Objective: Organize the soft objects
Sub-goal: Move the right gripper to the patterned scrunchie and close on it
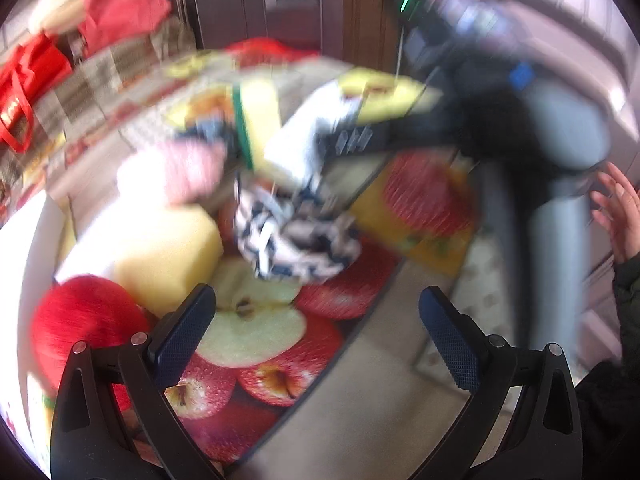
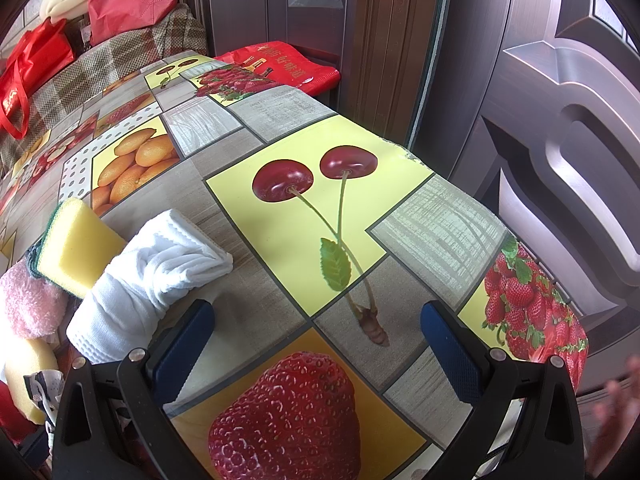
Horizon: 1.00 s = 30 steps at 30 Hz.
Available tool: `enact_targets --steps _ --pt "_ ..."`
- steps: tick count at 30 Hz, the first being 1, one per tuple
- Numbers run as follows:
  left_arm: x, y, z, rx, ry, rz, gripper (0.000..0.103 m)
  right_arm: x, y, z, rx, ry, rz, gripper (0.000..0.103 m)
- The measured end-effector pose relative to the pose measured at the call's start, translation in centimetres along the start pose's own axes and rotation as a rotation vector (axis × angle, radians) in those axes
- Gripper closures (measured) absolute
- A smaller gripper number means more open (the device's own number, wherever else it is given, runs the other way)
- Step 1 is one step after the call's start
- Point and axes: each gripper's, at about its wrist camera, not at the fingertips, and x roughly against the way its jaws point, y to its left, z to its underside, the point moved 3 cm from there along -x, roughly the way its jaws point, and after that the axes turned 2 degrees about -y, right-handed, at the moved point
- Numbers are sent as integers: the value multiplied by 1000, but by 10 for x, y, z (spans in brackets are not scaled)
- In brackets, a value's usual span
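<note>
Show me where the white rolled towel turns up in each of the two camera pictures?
Left wrist view: the white rolled towel is blurred, just above centre, right of the yellow sponge.
Right wrist view: the towel lies lower left, beside the left finger of the right tool.
Shared landmark: the yellow sponge with its green edge.

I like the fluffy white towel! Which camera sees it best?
The right wrist view: the white towel lies sharp and close, beside the yellow sponge. In the left wrist view it is only a blurred white shape.
</note>
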Motion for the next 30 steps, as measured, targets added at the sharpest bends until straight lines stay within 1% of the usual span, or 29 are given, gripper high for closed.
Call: enact_targets --steps 2,5,6,7,8,9,11,13,14,16,17,18,19,21,23,24,26,28,30 --pt "31 -5 -7 9 -112 23 1 0 0 0 0 0 0 0" --pt "79 -4 -15 23 -262 -1 1 0 0 0 0 0 0 0" --pt "89 -2 -16 31 -291 -5 1 0 -1 0 0 0 0 0" --pt "107 4 -16 54 -334 -12 1 1 -2 0 0 0 0 0" --pt "119 10 -17 75 -359 -15 1 1 -2 0 0 0 0 0" --pt "137 23 -13 117 -391 -23 1 1 -3 0 0 0 0 0" --pt "156 42 -7 176 -412 -40 1 1 -5 0 0 0 0 0" --pt "179 74 13 243 -429 -68 1 2 -6 0 1 0 0 0" --pt "184 81 21 250 -428 -83 1 2 -7 0 1 -1 2 0" --pt "196 105 45 255 -407 -164 1 1 -1 0 -21 -5 13 0" --pt "199 111 56 257 -390 -197 1 0 0 0 -30 -7 24 0" --pt "200 119 69 261 -355 -221 1 0 1 0 -32 -8 29 0" --pt "199 124 81 260 -316 -223 1 0 0 0 -32 -8 29 0" --pt "190 120 94 243 -250 -212 1 -1 2 0 -35 -6 22 0" --pt "179 107 109 211 -178 -186 1 -1 3 0 -34 -6 23 0" --pt "169 97 118 188 -123 -159 1 -1 3 0 -35 -5 23 0" --pt "148 81 127 155 -46 -140 1 -1 4 0 -34 -6 24 0" --pt "131 70 133 134 5 -152 1 -1 3 -1 -35 -5 22 0" --pt "123 66 135 135 23 -152 1 -1 1 -1 -38 -7 5 0"
